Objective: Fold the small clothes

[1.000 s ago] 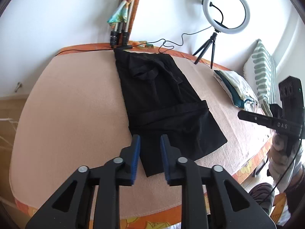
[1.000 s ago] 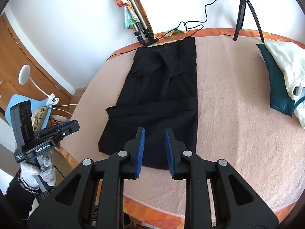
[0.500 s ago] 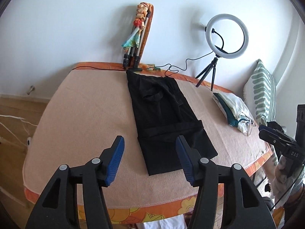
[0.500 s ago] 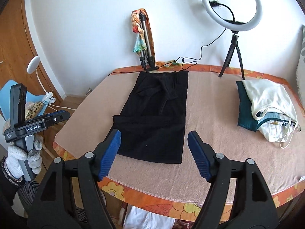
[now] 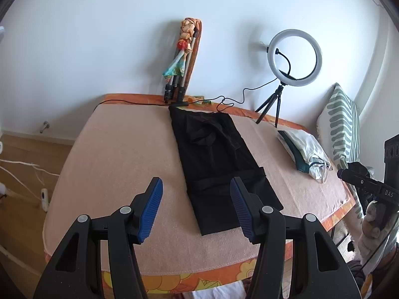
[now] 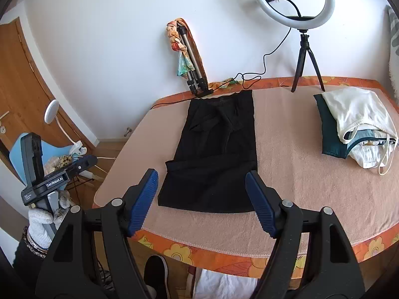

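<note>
A black garment (image 5: 219, 164) lies flat on the peach-covered table (image 5: 119, 154), folded into a long strip that runs from the near edge to the back. It also shows in the right wrist view (image 6: 217, 154). My left gripper (image 5: 197, 209) is open and empty, held above the table's near edge, short of the garment's near end. My right gripper (image 6: 202, 201) is open and empty, held back over the near edge in front of the garment. Each gripper shows in the other's view, off the table's sides (image 5: 369, 186) (image 6: 49, 177).
A pile of folded white and teal clothes (image 6: 354, 124) lies at the right of the table. A ring light on a tripod (image 6: 301, 25) and a folded tripod (image 6: 192, 59) stand at the back by the wall, with a cable. A striped cushion (image 5: 341, 124) is far right.
Both grippers went from shut to wide open and pulled back and up from the garment's near end. The garment lies still on the table.
</note>
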A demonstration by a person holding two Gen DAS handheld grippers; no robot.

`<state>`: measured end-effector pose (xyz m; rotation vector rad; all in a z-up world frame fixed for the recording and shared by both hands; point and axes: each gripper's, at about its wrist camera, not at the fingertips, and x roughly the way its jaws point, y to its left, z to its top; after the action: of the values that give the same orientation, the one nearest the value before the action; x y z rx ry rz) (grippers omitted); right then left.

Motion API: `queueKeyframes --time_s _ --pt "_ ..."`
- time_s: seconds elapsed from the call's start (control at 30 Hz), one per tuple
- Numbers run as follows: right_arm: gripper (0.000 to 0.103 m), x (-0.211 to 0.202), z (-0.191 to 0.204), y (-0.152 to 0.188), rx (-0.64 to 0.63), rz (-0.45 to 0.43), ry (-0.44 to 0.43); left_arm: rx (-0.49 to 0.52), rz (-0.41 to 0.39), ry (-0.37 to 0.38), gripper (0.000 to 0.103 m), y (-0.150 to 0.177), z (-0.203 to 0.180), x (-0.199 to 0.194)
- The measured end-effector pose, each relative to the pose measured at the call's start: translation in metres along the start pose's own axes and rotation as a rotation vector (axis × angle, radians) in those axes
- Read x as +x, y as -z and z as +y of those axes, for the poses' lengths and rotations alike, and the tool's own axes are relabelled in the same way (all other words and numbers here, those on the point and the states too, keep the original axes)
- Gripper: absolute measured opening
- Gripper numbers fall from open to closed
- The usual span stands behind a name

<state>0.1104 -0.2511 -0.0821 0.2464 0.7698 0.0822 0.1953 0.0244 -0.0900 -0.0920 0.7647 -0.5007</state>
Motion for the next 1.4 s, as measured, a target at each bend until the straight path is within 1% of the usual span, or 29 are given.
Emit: queueKeyframes --time_s 0.1,0.23,0.33,0.43,0.53,0.57,0.63,0.7,0.73,0.83,0.9,0.93,1.03,1.13,1.23,1.33,1.4 --pt "0.076 -0.009 0.011 0.003 -0.048 -0.014 0.014 0.035 0.0 -0.012 0.055 0.002 -0.008 -0.006" --pt "0.076 -0.015 0.016 0.004 -0.023 -0.007 0.015 0.027 -0.012 0.009 0.055 0.001 -0.011 -0.016" --pt "0.076 -0.018 0.023 0.005 -0.025 -0.006 0.016 0.044 -0.032 -0.003 0.056 0.001 -0.014 -0.02" --pt "0.076 -0.019 0.029 0.006 -0.023 -0.018 0.06 0.062 -0.008 0.006 0.055 0.001 -0.019 -0.016" --pt "0.076 -0.017 0.033 0.005 -0.062 -0.02 0.112 0.064 -0.027 -0.005 0.055 0.002 -0.024 -0.019" --pt "0.076 -0.018 0.032 0.003 -0.061 -0.026 0.129 0.056 -0.023 0.0 0.055 0.001 -0.024 -0.018" --pt "0.076 -0.02 0.027 0.002 -0.042 -0.031 0.128 0.041 -0.02 0.007 0.056 0.0 -0.026 -0.017" --pt "0.076 -0.019 0.021 0.002 -0.021 -0.031 0.132 0.035 0.002 -0.012 0.055 -0.001 -0.029 -0.013" --pt "0.076 -0.019 0.017 0.002 -0.012 -0.035 0.149 0.036 0.0 -0.008 0.056 -0.001 -0.03 -0.012" --pt "0.076 -0.021 0.009 0.003 0.0 -0.059 0.162 0.049 -0.042 -0.02 0.056 0.0 -0.035 -0.019" --pt "0.076 -0.024 0.005 0.002 0.013 -0.078 0.138 0.062 -0.072 -0.054 0.056 -0.001 -0.038 -0.024" --pt "0.076 -0.025 0.004 0.002 0.011 -0.082 0.132 0.059 -0.073 -0.052 0.056 -0.002 -0.038 -0.025" --pt "0.076 -0.024 0.005 0.001 -0.012 -0.08 0.145 0.046 -0.063 -0.011 0.056 -0.004 -0.039 -0.025" --pt "0.076 -0.023 0.003 -0.002 -0.009 -0.075 0.146 0.075 -0.071 -0.016 0.056 -0.005 -0.043 -0.023" --pt "0.076 -0.022 -0.001 -0.003 0.006 -0.071 0.143 0.08 -0.05 0.008 0.056 -0.006 -0.046 -0.016" --pt "0.076 -0.021 -0.003 -0.006 0.004 -0.063 0.144 0.093 -0.057 0.012 0.056 -0.008 -0.046 -0.011" --pt "0.076 -0.018 -0.004 -0.009 -0.014 -0.055 0.146 0.077 -0.029 0.038 0.056 -0.011 -0.042 -0.003"
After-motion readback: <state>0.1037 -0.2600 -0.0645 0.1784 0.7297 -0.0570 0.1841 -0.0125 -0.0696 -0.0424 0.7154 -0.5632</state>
